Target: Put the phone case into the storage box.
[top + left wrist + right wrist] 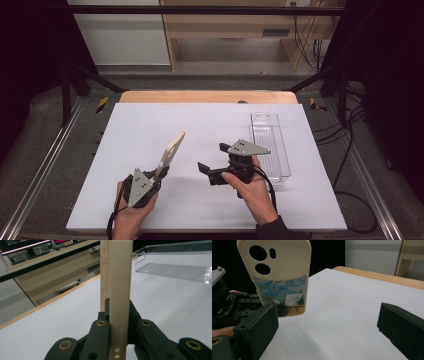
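The left gripper [161, 173] is clamped on the lower end of a cream phone case [171, 148], which stands up from its jaws and leans toward the far right, raised off the white table sheet [150, 125] at the near left of centre. In the left gripper view the case [120, 290] is seen edge-on, a tall pale strip pinched between the two black jaws. The right gripper view catches its back [279, 277]: camera cut-outs at the top and a painted picture across the lower half (blues and whites, with what looks like an easel).

The right gripper [212, 163] sits just right of the case, turned toward it, its jaws spread wide with nothing between them; the case and this gripper are apart.

A clear plastic tray [270, 150] lies on the sheet to the right of the right gripper, long side running near to far. Nothing lies on the sheet between the case and the tray except the right gripper itself. Beyond the sheet's far edge a strip of wooden tabletop [207, 96] shows, and past it a pale wooden cabinet [225, 25].
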{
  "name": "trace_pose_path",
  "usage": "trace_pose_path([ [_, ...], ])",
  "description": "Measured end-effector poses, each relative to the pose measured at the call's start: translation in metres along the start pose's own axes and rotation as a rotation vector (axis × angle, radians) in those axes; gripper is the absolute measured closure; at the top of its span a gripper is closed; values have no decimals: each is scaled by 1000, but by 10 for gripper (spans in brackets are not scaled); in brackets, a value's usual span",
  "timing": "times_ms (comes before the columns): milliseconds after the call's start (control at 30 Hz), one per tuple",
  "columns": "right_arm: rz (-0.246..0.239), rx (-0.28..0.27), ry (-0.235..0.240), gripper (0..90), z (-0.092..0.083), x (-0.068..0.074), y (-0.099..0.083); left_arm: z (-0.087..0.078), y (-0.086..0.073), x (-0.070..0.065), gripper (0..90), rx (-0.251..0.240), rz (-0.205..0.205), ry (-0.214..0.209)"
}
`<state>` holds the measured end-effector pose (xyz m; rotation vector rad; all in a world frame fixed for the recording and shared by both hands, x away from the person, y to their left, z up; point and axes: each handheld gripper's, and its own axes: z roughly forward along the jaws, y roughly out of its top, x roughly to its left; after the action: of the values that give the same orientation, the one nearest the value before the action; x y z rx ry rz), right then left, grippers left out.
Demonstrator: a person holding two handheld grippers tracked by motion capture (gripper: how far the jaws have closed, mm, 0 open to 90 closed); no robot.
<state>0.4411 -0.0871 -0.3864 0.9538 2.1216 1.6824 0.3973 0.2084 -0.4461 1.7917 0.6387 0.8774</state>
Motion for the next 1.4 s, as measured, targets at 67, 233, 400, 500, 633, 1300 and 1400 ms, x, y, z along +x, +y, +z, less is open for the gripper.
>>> trace_pose_path([
  [67,-2,-4,-12,39,-1,1,0,-2,0,1,844,-22,-39,-13],
  [233,16,-36,-22,39,-1,3,1,-4,1,4,844,-84,-171,-51],
  [400,42,-60,-31,38,1,7,4,-6,-1,6,843,-98,-210,-57],
  [500,30,-72,-47,38,3,12,6,-7,-1,8,844,-116,-259,-81],
  [633,29,-80,-54,35,8,18,8,-8,-5,9,843,-125,-327,-99],
  [1300,-28,-80,-57,29,27,56,14,-12,-7,10,843,-132,-387,-130],
  [1400,-18,-83,-60,29,26,56,13,-11,-8,9,843,-129,-409,-141],
])
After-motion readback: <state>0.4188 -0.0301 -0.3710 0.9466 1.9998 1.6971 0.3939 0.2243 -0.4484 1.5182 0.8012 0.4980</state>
